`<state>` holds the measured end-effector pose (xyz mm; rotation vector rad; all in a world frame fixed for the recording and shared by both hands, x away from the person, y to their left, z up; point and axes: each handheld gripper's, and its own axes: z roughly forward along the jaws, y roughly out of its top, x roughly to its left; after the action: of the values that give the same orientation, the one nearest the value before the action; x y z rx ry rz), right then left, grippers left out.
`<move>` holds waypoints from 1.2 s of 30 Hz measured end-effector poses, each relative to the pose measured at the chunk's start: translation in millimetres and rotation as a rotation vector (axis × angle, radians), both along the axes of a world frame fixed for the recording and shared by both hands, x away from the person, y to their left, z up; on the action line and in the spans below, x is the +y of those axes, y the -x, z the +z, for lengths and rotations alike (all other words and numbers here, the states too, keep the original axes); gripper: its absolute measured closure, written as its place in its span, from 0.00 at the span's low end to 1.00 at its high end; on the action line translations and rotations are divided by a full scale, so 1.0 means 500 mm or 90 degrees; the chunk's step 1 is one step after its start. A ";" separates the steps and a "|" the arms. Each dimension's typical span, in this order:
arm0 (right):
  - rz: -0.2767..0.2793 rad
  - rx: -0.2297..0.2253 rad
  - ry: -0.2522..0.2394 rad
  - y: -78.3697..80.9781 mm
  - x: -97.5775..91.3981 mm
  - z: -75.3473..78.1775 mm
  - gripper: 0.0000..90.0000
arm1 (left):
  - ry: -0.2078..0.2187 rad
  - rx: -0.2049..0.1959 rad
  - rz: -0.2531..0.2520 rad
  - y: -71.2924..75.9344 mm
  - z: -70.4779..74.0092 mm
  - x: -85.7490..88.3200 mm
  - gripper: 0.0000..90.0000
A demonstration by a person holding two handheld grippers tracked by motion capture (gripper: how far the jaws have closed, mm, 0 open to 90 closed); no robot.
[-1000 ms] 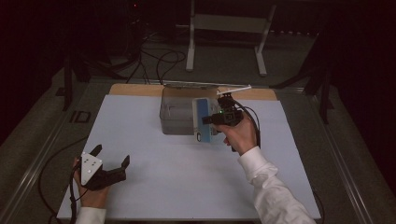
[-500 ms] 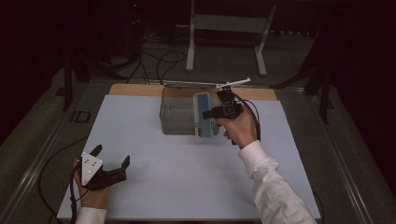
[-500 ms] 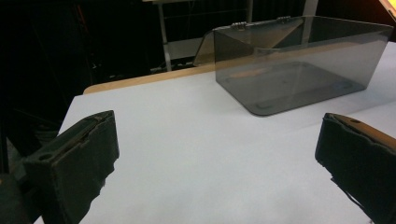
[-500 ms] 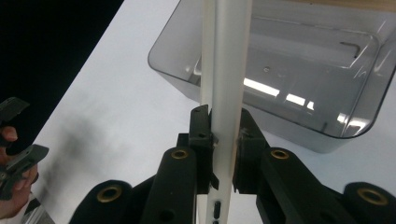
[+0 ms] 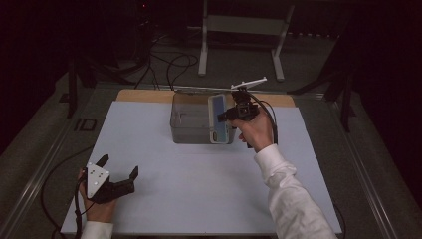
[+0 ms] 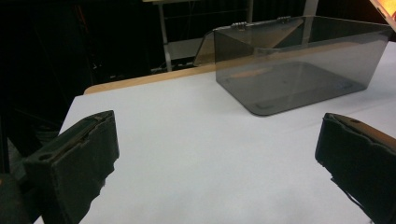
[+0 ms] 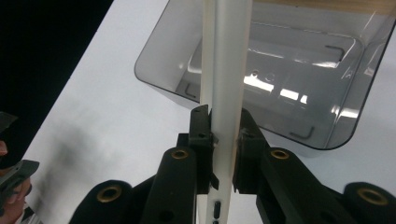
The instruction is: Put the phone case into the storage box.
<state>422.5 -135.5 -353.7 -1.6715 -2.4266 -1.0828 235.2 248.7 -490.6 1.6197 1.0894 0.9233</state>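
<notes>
right gripper (image 7: 223, 135) clenched edge-on on phone (image 5: 218, 118) above clear box (image 5: 191, 130) | left gripper (image 5: 117, 181) jaws released, idle | risk — thin grip, phone may twist, strike box rim

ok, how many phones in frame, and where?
1. The phone is clamped edge-on in the right gripper, held upright over the right end of the clear bin. The bin's floor looks bare, and none lies on the white table by the left gripper.
</notes>
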 end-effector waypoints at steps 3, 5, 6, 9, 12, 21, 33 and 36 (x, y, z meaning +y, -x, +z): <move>-0.002 0.005 0.002 -0.006 0.001 0.003 0.90 | 0.000 0.000 0.000 0.000 0.000 0.000 0.00; -0.005 0.004 0.000 -0.011 0.001 0.005 0.90 | 0.001 0.000 0.000 0.000 0.000 0.000 0.00; -0.005 0.005 0.000 -0.013 0.001 0.006 0.90 | 0.002 0.000 0.000 0.000 -0.001 -0.001 0.00; -0.010 0.007 0.005 -0.020 0.002 0.008 0.90 | 0.001 0.000 0.000 0.000 0.000 -0.001 0.00; -0.011 0.008 0.006 -0.027 0.001 0.010 0.90 | 0.002 0.000 0.000 0.000 -0.001 -0.001 0.00; -0.023 0.012 0.013 -0.043 0.002 0.016 0.90 | 0.002 -0.003 0.003 0.002 0.000 0.000 0.00; -0.041 0.004 0.031 -0.065 0.004 0.031 0.90 | -0.001 -0.004 0.002 0.003 0.001 -0.002 0.00; -0.049 0.002 0.035 -0.071 0.004 0.034 0.90 | -0.001 -0.005 0.002 0.003 0.001 -0.002 0.00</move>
<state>458.0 -133.3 -336.9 -1.7959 -2.4308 -1.0309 233.5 247.7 -490.2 1.6146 1.0861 0.9324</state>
